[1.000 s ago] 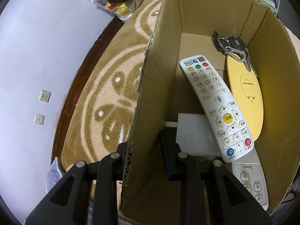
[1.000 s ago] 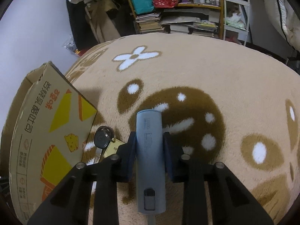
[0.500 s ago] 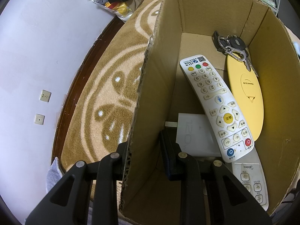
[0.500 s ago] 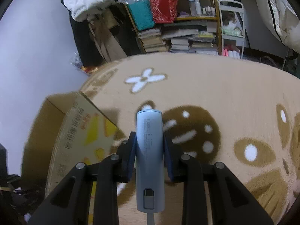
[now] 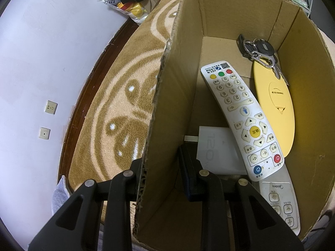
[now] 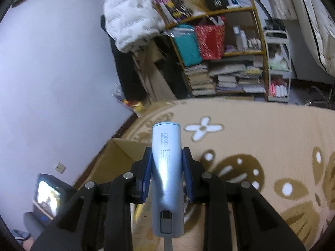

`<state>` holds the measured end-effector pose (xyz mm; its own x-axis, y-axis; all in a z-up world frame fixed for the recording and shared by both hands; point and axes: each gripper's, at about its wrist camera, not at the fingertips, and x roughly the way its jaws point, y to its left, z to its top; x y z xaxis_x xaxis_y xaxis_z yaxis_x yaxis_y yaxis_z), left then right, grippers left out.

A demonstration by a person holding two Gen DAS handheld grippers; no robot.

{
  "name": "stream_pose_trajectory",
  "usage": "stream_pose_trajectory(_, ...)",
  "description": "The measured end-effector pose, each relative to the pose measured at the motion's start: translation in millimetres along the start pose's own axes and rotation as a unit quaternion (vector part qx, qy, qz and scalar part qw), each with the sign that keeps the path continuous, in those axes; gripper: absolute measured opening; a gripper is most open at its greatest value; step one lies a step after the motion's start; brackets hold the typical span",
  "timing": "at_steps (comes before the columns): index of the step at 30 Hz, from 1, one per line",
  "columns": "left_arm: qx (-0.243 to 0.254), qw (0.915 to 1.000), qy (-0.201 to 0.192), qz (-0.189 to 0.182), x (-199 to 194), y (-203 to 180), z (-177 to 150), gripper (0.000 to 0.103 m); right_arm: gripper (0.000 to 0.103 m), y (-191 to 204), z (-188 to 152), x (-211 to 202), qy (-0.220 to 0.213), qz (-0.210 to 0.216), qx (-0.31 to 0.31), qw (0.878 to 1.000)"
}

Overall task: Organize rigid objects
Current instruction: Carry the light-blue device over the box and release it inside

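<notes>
Raised off the carpet since earlier, power bank (image 6: 166, 167) is pinched in right gripper (image 6: 166, 167); box wall (image 5: 167, 104) is clamped by left gripper (image 5: 162, 167), remotes (image 5: 240, 113) and keys (image 5: 259, 49) boxed, bank pending

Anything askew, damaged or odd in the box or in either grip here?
Little stands out. The cardboard box has a ragged, frayed edge on the wall the left gripper straddles. The long white remote lies slanted across the other items. The right gripper holds the blue power bank squarely.
</notes>
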<state>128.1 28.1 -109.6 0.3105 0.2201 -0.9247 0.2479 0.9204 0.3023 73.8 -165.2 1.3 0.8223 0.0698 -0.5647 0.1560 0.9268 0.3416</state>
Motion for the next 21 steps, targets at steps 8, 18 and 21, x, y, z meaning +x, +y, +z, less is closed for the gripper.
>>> stream_pose_trajectory(8, 0.001, 1.0000, 0.000, 0.001, 0, 2, -1, 0.024, 0.029, 20, -1, -4, 0.001, 0.041, 0.004, 0.999)
stream_pose_trajectory(18, 0.001, 1.0000, 0.001, 0.003, 1, 2, -1, 0.024, 0.029, 51, -28, 25, 0.059, 0.091, 0.000, 0.994)
stream_pose_trajectory(21, 0.001, 1.0000, 0.001, 0.003, 1, 3, -2, 0.024, 0.029, 61, -38, 36, 0.077, 0.084, -0.013, 0.993)
